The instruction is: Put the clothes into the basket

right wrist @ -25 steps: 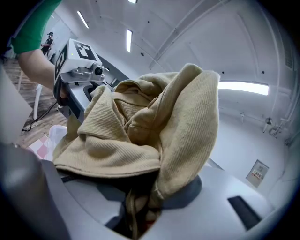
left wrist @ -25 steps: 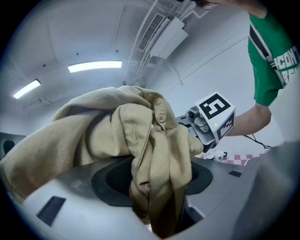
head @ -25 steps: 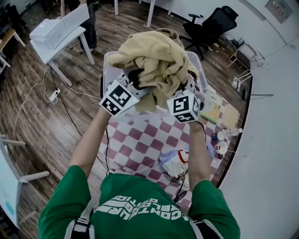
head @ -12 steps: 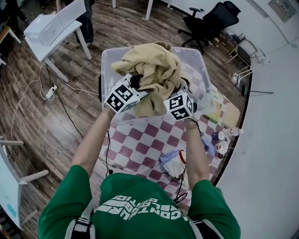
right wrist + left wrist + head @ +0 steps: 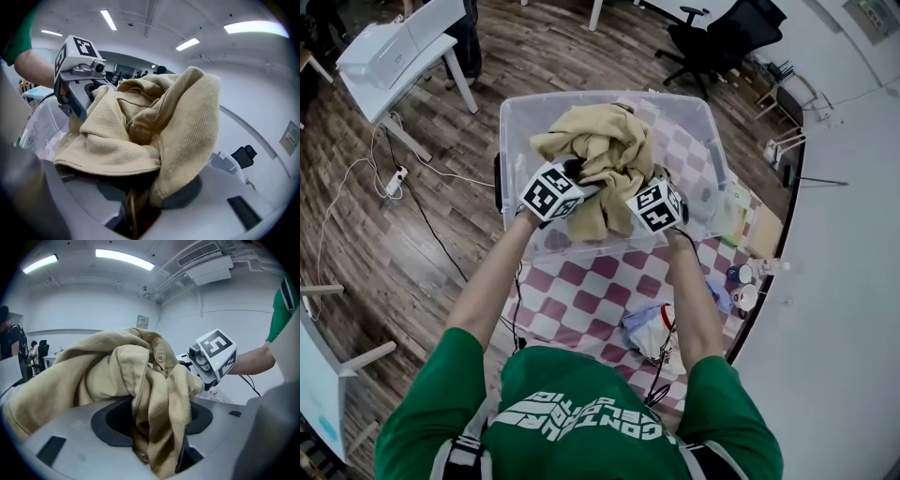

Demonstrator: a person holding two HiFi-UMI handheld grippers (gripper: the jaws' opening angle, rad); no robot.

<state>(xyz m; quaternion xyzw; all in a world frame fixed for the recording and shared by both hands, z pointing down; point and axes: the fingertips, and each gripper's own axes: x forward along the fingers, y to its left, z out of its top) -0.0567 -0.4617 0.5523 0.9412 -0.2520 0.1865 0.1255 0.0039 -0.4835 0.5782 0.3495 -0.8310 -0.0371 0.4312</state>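
A tan corduroy garment [image 5: 600,155] hangs bunched between both grippers, over the inside of the clear plastic basket [image 5: 514,117]. My left gripper [image 5: 577,180] is shut on a fold of the garment [image 5: 154,427], which drapes over and hides its jaws. My right gripper [image 5: 645,192] is shut on another fold of the garment [image 5: 140,154], and its jaws are buried in cloth too. In the left gripper view the right gripper's marker cube [image 5: 213,357] shows close by at the right. The left gripper's cube [image 5: 77,56] shows at the upper left of the right gripper view.
The basket stands at the far end of a pink-and-white checkered table [image 5: 581,291]. A crumpled white and blue cloth [image 5: 652,328] lies near me on it. Small bottles and cups [image 5: 741,286] sit at the right edge. A white desk [image 5: 398,47] and office chair [image 5: 717,42] stand beyond.
Both grippers have come down with the tan garment, from well above the basket's rim to low over its inside. The bundle now sits lower and looks smaller.
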